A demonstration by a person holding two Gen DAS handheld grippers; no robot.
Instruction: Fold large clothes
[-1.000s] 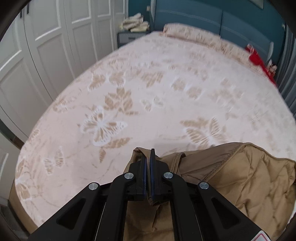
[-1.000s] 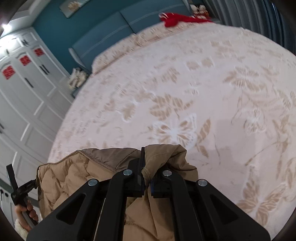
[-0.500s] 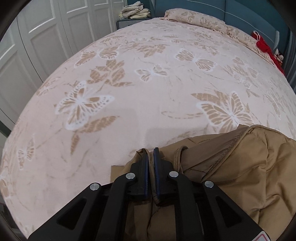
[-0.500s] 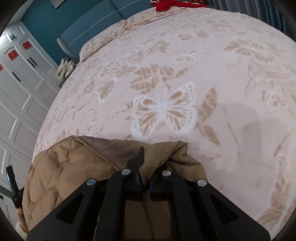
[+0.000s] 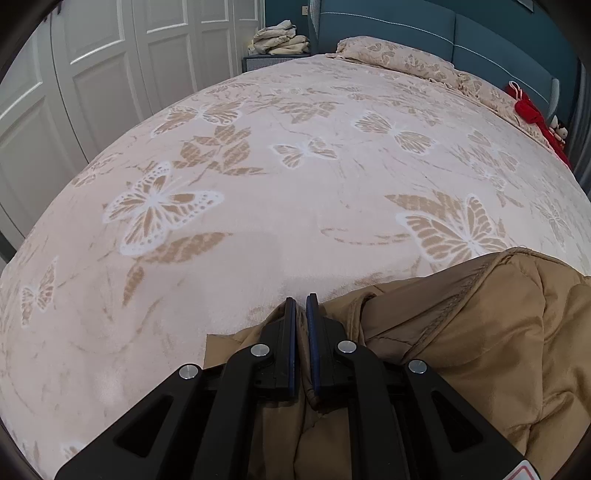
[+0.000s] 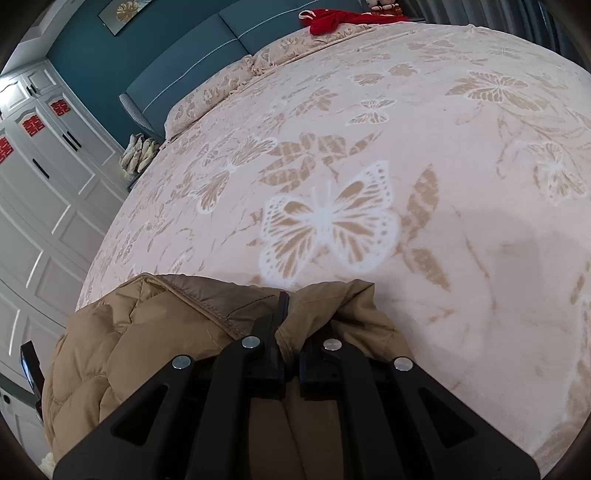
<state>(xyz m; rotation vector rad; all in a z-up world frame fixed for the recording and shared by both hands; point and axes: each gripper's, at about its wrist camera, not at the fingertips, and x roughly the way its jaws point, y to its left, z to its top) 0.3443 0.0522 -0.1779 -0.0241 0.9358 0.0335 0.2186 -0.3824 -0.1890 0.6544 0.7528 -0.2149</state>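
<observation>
Fabric of a tan quilted jacket (image 5: 480,332) fills the near edge of both wrist views, lying on a bed whose pale blanket (image 5: 295,221) carries a butterfly and leaf pattern; in the left wrist view the left gripper (image 5: 301,306) has its jaws a narrow slit apart, having just opened a little, with a fold of the jacket's edge between them lower down, though whether the pads press on that fold cannot be told; the bulk of the jacket spreads to the right of this gripper and under it, its seamed edge running up toward the right; in the right wrist view the right gripper (image 6: 291,302) is clamped together on a bunched fold of the same jacket (image 6: 147,332), which humps over and hides the right-hand finger, so only the left finger's tip shows; here the quilted body of the garment lies to the left of the gripper and beneath it, its far edge just short of a large white butterfly; beyond stand a blue headboard (image 6: 192,62), white wardrobe doors (image 5: 110,55) and a red cloth (image 6: 332,18) at the bed's far end.
</observation>
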